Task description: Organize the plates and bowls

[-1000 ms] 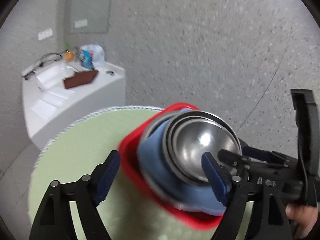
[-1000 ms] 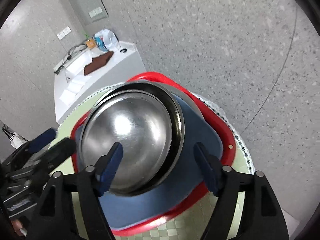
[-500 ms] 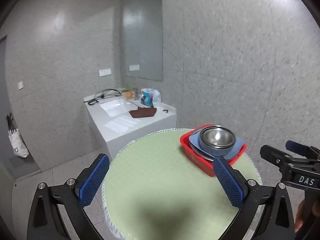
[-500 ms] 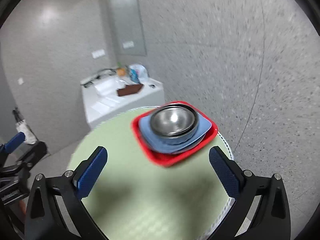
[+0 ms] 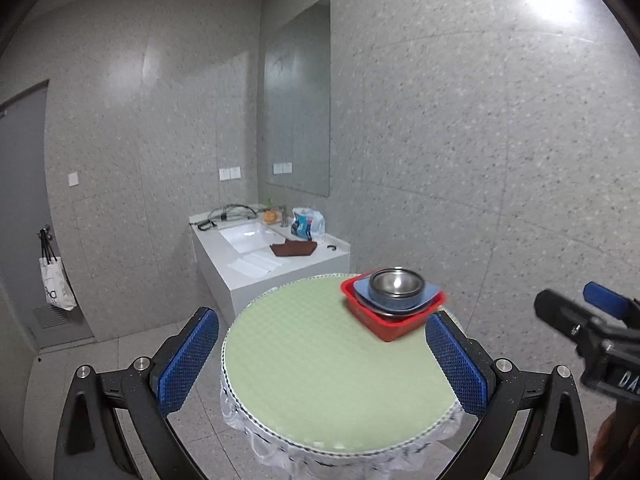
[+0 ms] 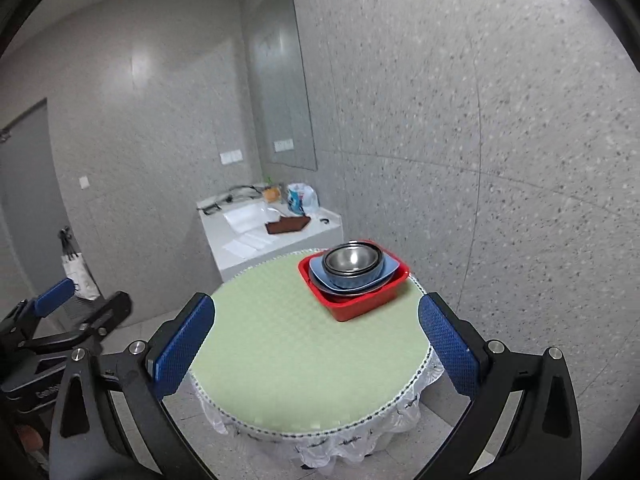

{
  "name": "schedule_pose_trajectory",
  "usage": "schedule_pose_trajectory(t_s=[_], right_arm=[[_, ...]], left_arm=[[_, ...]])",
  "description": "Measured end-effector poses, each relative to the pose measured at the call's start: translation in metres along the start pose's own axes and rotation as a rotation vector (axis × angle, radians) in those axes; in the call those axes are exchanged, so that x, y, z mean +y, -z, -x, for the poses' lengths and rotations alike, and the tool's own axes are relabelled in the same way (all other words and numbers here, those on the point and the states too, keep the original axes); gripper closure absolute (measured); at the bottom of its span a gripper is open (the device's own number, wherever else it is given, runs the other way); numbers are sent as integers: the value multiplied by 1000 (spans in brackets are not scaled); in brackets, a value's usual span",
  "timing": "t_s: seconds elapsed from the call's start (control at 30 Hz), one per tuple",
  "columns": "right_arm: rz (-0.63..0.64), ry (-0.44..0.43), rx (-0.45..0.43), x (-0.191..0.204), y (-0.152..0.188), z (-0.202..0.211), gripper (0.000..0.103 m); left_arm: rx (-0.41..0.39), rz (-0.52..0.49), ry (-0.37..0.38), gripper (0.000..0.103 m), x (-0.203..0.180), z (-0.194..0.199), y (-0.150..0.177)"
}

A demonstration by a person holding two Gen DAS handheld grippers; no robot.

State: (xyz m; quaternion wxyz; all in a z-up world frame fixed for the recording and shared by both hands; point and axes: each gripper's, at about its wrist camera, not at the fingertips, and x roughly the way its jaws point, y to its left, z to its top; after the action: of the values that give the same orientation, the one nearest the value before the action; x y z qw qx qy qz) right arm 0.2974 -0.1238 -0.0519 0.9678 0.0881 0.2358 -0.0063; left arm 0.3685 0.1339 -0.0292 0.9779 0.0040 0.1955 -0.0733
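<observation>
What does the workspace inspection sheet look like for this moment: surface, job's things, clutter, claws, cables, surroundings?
Surface: round table with pale green cover and white lace trim.
Job's things: red tub near the table's far right edge, holding a blue plate with nested steel bowls on top.
Clutter: nothing seen on the table besides the tub.
Claws: left claw open, holding nothing; right claw open, holding nothing; both short of the table.
Cables: black cable on the sink counter.
Surroundings: white sink counter with brown cloth and plastic bag; mirror; tote bag hanging by the door.
</observation>
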Motion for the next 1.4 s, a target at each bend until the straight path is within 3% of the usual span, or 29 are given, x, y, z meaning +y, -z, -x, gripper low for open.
schedule_pose_trajectory(t_s=[0.37,0.67,1.0,1.4], right_arm=[[95,-126,-11,-51,35,98,0],[108,-172,-34,-77,54,170,0],[104,-174,-73,-78,65,218,0],[101,-159,-101,-74,67,240,0]], left_arm=[[-43,60,-121,1,-110,149,64],[-51,55,-171,1,-175,237,80],[-60,68,-173,1,-202,287,92],[-78,80,-168,1,-197,298,90]])
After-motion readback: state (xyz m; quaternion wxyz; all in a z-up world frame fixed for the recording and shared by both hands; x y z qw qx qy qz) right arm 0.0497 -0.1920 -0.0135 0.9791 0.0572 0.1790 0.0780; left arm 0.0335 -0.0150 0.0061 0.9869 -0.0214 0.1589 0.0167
